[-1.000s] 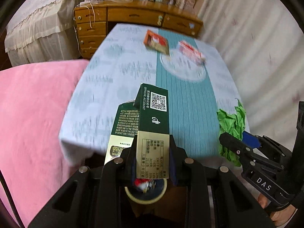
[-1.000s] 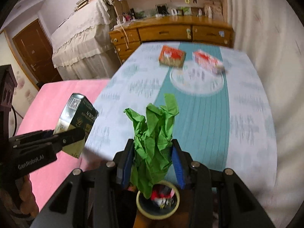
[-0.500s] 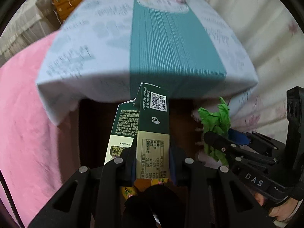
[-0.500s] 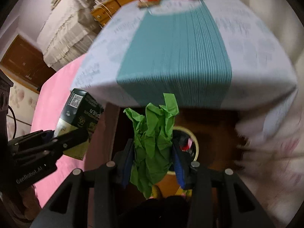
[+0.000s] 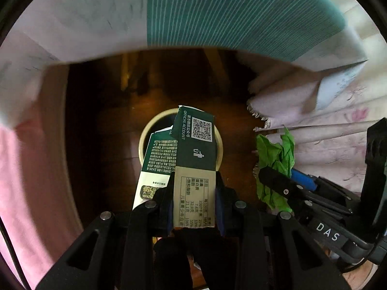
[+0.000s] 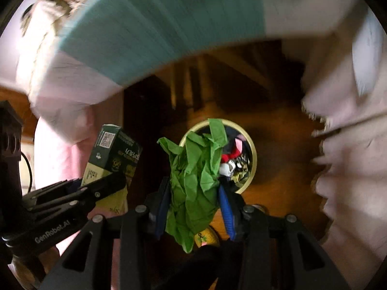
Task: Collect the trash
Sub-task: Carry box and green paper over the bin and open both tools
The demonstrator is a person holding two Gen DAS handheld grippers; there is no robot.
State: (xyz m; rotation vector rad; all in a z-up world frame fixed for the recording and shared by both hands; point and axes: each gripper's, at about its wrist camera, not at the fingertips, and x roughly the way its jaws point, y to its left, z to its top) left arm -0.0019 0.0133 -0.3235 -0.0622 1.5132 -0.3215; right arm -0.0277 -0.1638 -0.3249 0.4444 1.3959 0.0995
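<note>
My left gripper [image 5: 194,181] is shut on a green and cream carton [image 5: 193,159] and holds it right above a round cream-rimmed trash bin [image 5: 145,133] on the wooden floor. My right gripper [image 6: 193,186] is shut on a crumpled green paper [image 6: 196,174], held over the same bin [image 6: 252,154], which holds several pieces of trash. The carton [image 6: 108,154] and left gripper [image 6: 101,188] show at the left of the right wrist view. The green paper [image 5: 275,162] and right gripper [image 5: 285,183] show at the right of the left wrist view.
The table edge with its teal and white cloth [image 5: 217,12] hangs above the bin. A pink bedspread [image 5: 29,169] lies to the left. A pale curtain [image 5: 338,133] hangs to the right. The floor [image 6: 278,169] around the bin is brown wood.
Both grippers have tilted down from the table top and moved under its edge, over the trash bin. Each still holds its piece of trash.
</note>
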